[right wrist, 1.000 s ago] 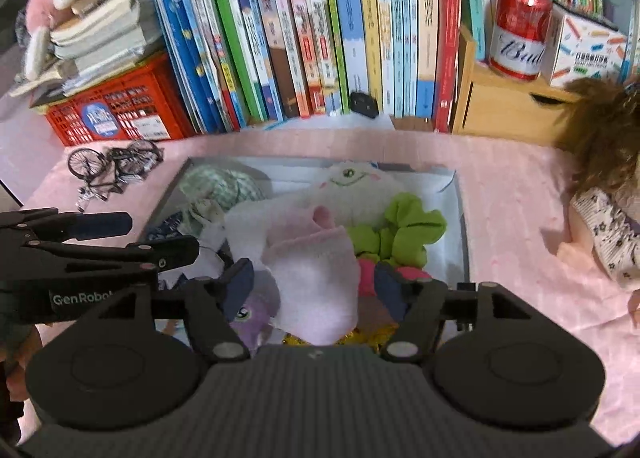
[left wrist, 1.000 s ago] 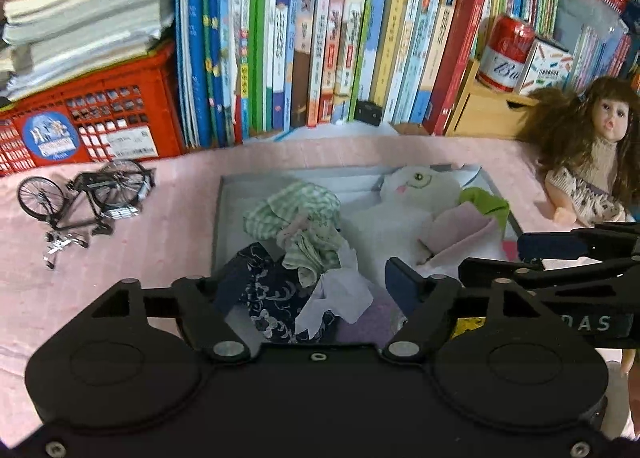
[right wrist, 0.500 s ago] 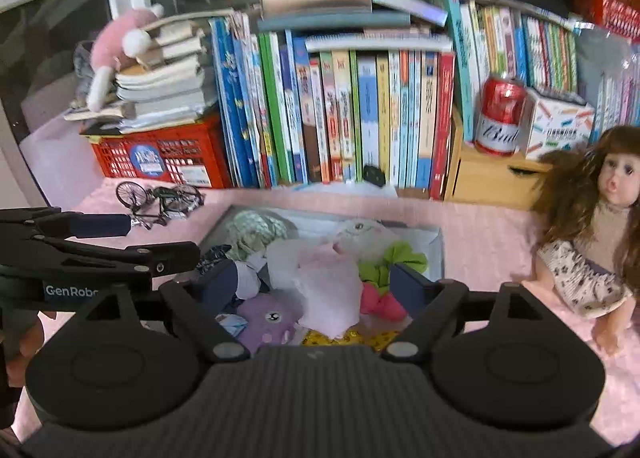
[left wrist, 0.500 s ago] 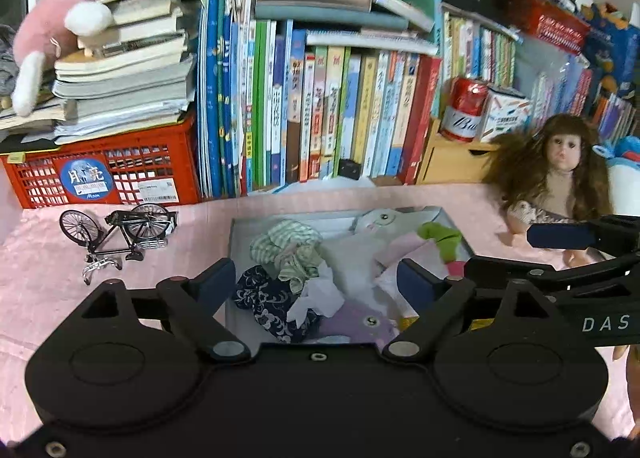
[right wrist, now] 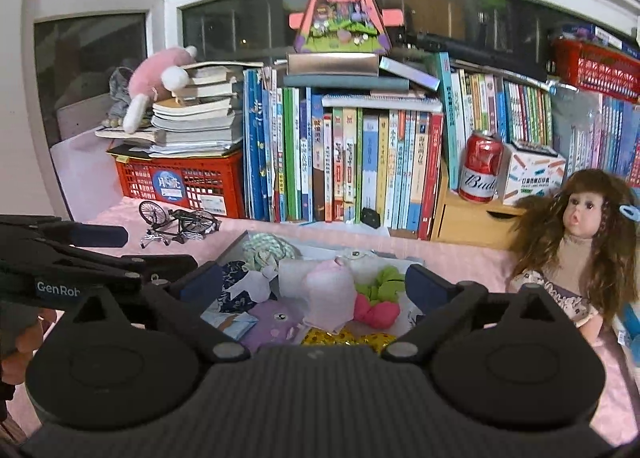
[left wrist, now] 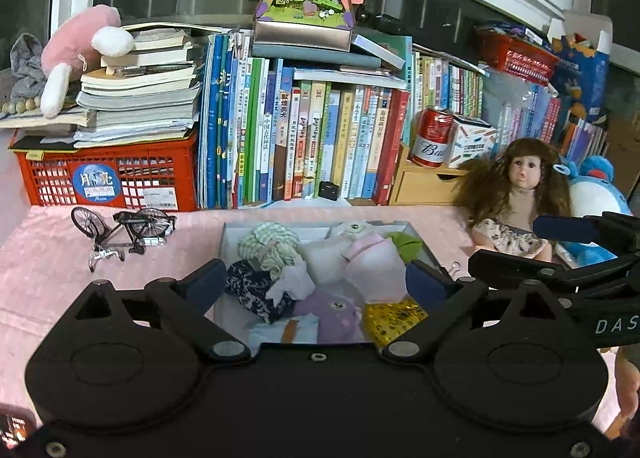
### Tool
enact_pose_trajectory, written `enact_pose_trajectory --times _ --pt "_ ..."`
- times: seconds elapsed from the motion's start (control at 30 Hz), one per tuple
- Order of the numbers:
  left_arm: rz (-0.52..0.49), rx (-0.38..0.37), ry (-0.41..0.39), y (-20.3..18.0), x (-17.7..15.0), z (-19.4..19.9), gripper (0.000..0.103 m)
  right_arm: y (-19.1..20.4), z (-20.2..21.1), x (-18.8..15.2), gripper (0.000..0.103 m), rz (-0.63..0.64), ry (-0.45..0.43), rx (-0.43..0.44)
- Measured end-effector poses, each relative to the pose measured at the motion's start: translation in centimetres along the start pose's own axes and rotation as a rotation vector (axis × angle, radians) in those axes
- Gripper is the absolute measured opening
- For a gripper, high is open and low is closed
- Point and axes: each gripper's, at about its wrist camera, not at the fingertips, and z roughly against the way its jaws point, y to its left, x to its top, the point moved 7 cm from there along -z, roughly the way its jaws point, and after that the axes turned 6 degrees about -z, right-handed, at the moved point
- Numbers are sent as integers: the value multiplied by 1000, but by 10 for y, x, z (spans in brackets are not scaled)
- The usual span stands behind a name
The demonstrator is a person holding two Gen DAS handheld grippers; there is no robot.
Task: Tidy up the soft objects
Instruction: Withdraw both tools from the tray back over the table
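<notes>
A shallow grey box (left wrist: 224, 242) (right wrist: 234, 248) on the pink cloth holds a heap of soft things: a green checked cloth (left wrist: 268, 246), a dark patterned cloth (left wrist: 250, 286), a white plush (left wrist: 352, 232), a pale pink cloth (right wrist: 332, 290), a purple plush (left wrist: 332, 314) (right wrist: 276, 324), a green plush (right wrist: 382, 282) and a gold piece (left wrist: 392, 318). My left gripper (left wrist: 316, 282) hangs above and in front of the box, jaws opening wide, nothing between them. My right gripper (right wrist: 312, 284) does the same beside it, jaws opening, nothing held.
A doll (left wrist: 516, 201) (right wrist: 576, 246) sits right of the box, a blue plush (left wrist: 596, 193) behind it. A model bicycle (left wrist: 124, 225) stands left. Behind are a row of books (left wrist: 304, 145), a red crate (left wrist: 108, 177), a red can (right wrist: 482, 165) and a pink plush (left wrist: 76, 53).
Both grippers have pulled back and up from the box and tilted up, so more of the shelf shows. Their jaws have spread wider, and no cloth came away with them.
</notes>
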Motion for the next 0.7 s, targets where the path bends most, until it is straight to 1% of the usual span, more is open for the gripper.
enact_pose_trajectory --times 0.13,0.33,0.47,0.6,0.7 --pt "-10 -5 -16 -4 -9 13 97 3 14 -4 102 5 -33 7" --pt "-11 24 -72 -4 -29 37 100 10 34 -16 103 41 -83 8" --pt "-3 44 -71 -1 -46 47 100 13 46 -25 103 54 -116 -4" --pt "-23 72 -64 -1 -67 54 100 12 58 -39 103 34 -158 -15" --pt "-39 82 -52 -4 -84 57 100 10 62 -54 103 15 -178 -43"
